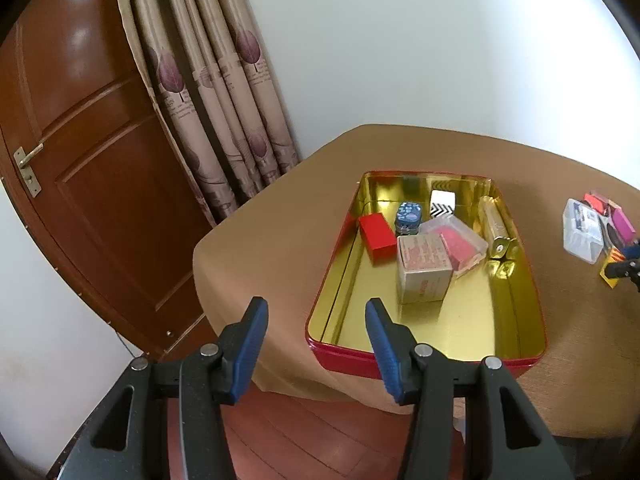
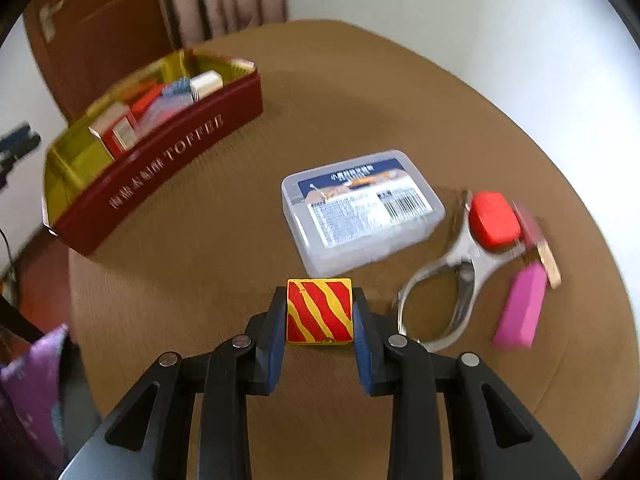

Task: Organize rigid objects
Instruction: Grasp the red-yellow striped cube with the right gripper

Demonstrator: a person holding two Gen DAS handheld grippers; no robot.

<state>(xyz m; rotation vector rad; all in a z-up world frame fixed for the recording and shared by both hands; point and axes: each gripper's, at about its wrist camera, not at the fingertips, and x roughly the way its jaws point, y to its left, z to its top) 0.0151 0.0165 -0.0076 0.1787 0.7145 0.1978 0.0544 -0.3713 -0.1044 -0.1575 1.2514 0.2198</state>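
right claw (image 2: pixel 320 314): clamped on red-and-yellow striped block (image 2: pixel 319 311), above table (image 2: pixel 400 92). left claw (image 1: pixel 316 322): fingers apart, holding nothing, near red tin (image 1: pixel 536 292); tin holds small boxes.

The right gripper (image 2: pixel 320 312) has its jaws closed on a red and yellow striped block (image 2: pixel 319 311), above the brown tabletop (image 2: pixel 320 112). Just beyond the block lies a clear plastic box (image 2: pixel 362 209) with a printed label. To its right a metal tool (image 2: pixel 452 280) lies under a red block (image 2: pixel 495 218), with a pink block (image 2: pixel 522 307) beside it. Far left stands a red tin (image 2: pixel 156 156) marked TOFFEE, holding several small boxes.
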